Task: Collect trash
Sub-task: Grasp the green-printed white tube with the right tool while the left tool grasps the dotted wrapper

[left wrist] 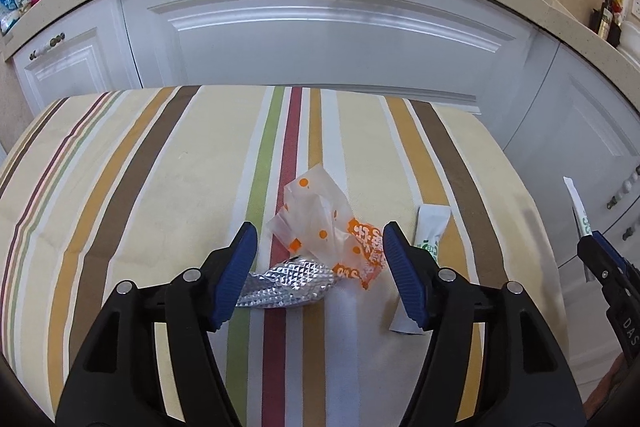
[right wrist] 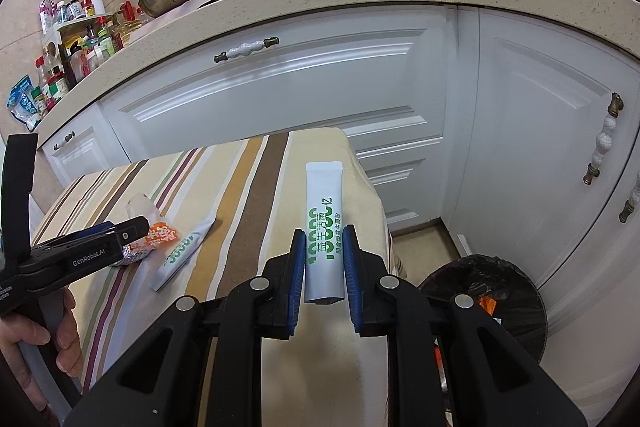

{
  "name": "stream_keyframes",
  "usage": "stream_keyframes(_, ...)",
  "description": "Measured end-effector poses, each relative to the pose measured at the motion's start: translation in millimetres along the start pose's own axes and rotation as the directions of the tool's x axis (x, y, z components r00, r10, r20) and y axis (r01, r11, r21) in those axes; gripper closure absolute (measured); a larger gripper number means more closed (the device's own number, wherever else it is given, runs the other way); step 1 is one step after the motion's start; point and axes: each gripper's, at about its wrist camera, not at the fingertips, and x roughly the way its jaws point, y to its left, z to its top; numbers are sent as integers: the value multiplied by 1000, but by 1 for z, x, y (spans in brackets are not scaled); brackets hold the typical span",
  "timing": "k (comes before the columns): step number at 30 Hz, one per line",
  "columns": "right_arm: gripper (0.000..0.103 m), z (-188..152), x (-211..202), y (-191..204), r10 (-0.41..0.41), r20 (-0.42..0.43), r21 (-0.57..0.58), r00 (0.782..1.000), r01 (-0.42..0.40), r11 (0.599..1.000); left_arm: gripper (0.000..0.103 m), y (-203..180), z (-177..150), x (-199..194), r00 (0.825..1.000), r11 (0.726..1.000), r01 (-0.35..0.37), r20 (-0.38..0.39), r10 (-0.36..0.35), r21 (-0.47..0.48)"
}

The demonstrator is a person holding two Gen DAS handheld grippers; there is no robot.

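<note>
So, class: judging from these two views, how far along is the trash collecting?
Done: the bin already holds some orange scrap. In hand: the right gripper is shut on a white sachet. Left: the orange wrapper, foil and a second sachet lie on the table, with the left gripper open over them.

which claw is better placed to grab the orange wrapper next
Left. The left claw hangs open right over the orange wrapper, while the right claw is shut on a white sachet.
</note>
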Motion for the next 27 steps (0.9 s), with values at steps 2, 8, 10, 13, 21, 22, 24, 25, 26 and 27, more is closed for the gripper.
stream_keyframes(2, 83, 0, 0, 0, 0, -1, -1, 1000, 0, 1000, 40, 1, 2, 3, 1000, 1000, 10, -5, -10, -15)
stream_keyframes(8, 83, 0, 2, 0, 4, -9, -4, 1000, -4, 1000, 62, 1, 4, 13, 999, 999, 41, -34, -42, -28)
stream_keyframes(10, 83, -1, 3, 1, 5, -11, -3, 1000, -5, 1000, 73, 2, 3, 17, 997, 998, 56, -48, -57, -32)
stream_keyframes(13, 83, -1, 3, 1, 6, -12, -4, 1000, -6, 1000, 84, 1, 2, 16, 997, 997, 71, -42, -72, -27)
stream_keyframes(21, 83, 0, 3, 1, 0, -6, -9, 1000, 0, 1000, 94, -1, 4, 7, 996, 996, 88, -8, -88, -9)
stream_keyframes(22, 83, 0, 2, 1, -1, -4, -8, 1000, 1, 1000, 94, -1, 4, 6, 996, 996, 85, -3, -85, -6)
stream_keyframes(24, 83, 0, 1, 0, -6, 0, -6, 1000, 6, 1000, 94, -3, 5, 1, 997, 997, 74, 14, -75, 9)
stream_keyframes(25, 83, 0, 1, 0, -8, 3, -4, 1000, 8, 1000, 94, -4, 5, -2, 997, 998, 66, 29, -67, 20)
stream_keyframes(26, 83, 0, 0, 0, -9, 6, -3, 1000, 9, 1000, 94, -4, 5, -5, 997, 998, 60, 40, -61, 29)
stream_keyframes(27, 83, -1, -1, 0, -11, 8, -2, 1000, 11, 1000, 94, -5, 5, -8, 997, 998, 56, 48, -58, 35)
